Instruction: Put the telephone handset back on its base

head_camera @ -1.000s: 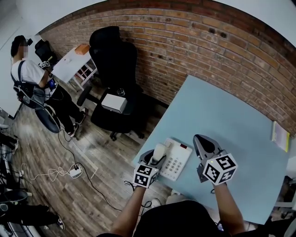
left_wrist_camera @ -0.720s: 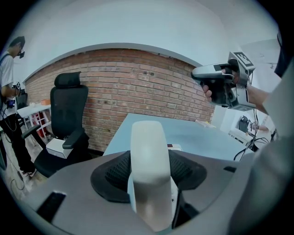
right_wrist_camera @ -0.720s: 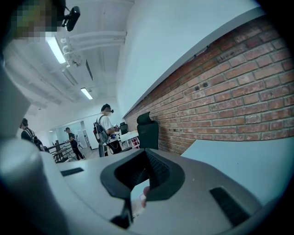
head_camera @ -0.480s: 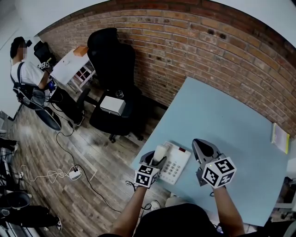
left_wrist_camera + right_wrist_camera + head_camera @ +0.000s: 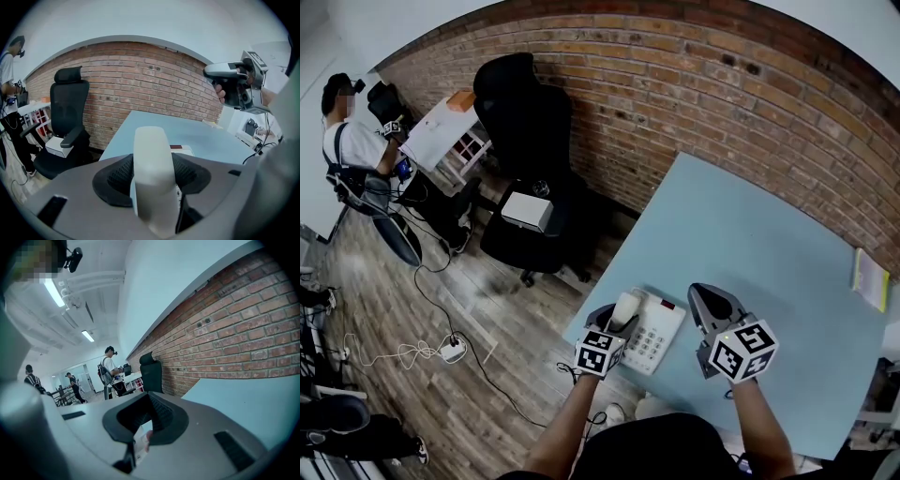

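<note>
Low in the centre of the head view, the left gripper (image 5: 616, 322) had its jaws pressed against the two sides of the white handset (image 5: 626, 307), whose rounded end stood up between the dark ribbed pads in the left gripper view. The handset sat over the left end of the white telephone base (image 5: 657, 331), which lay near the near-left corner of the pale blue table (image 5: 750, 234); whether the handset touched the base could not be told. Just right of the base, the right gripper (image 5: 712, 302) was held above the table, and in the right gripper view its jaws stood a little apart with nothing between them. A yellowish booklet (image 5: 868, 277) lay at the table's far right edge, well apart from the phone. Beyond the table ran a red brick wall (image 5: 694, 84). To the left of the table a black office chair (image 5: 530, 141) carried a white box (image 5: 530, 211) on its seat. In the upper left of the frame a person (image 5: 356, 159) stood beside a small white desk (image 5: 441, 131), and a white power strip (image 5: 452, 351) with its cable lay on the wooden floor (image 5: 487, 394) at lower left.
</note>
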Action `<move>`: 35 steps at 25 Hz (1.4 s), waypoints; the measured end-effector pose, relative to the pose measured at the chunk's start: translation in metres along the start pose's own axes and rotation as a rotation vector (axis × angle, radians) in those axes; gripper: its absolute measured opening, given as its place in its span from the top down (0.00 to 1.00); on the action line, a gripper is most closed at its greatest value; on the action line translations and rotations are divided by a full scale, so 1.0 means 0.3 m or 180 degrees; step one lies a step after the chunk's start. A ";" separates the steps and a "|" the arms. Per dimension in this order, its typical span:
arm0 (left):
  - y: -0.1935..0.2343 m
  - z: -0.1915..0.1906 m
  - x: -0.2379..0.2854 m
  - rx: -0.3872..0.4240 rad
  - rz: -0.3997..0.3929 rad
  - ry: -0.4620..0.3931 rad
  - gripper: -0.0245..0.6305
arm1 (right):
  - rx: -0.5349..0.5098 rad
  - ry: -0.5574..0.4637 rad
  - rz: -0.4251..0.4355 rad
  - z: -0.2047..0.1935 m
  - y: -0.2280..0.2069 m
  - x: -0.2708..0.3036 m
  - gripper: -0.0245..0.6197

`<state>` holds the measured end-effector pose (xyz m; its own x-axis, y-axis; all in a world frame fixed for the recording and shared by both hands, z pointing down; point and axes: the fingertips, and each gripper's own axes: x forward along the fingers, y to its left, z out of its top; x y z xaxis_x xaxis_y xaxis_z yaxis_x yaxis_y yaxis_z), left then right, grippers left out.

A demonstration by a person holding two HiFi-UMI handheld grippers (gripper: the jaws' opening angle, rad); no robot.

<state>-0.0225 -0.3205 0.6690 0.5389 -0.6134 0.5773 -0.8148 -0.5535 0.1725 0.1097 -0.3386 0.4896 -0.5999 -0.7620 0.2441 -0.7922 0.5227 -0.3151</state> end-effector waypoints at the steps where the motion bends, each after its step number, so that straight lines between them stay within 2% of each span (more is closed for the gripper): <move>1: 0.004 -0.003 0.006 0.0006 0.0003 0.0012 0.58 | 0.0010 0.0001 0.0010 -0.001 -0.003 0.002 0.95; 15: 0.019 -0.008 0.063 -0.0097 -0.0005 0.0099 0.58 | -0.0019 0.0141 0.0175 -0.032 0.011 0.057 0.95; 23: 0.029 -0.024 0.092 -0.0182 -0.0003 0.0127 0.58 | -0.0006 0.0197 0.0170 -0.048 -0.006 0.062 0.95; 35: 0.025 -0.022 0.124 -0.0152 -0.0028 0.0192 0.58 | 0.0005 0.0273 0.0148 -0.062 -0.034 0.094 0.95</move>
<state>-0.0098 -0.3437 0.6971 0.5333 -0.5729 0.6223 -0.8202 -0.5302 0.2148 0.0987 -0.3583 0.5168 -0.6434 -0.7014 0.3068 -0.7632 0.5560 -0.3293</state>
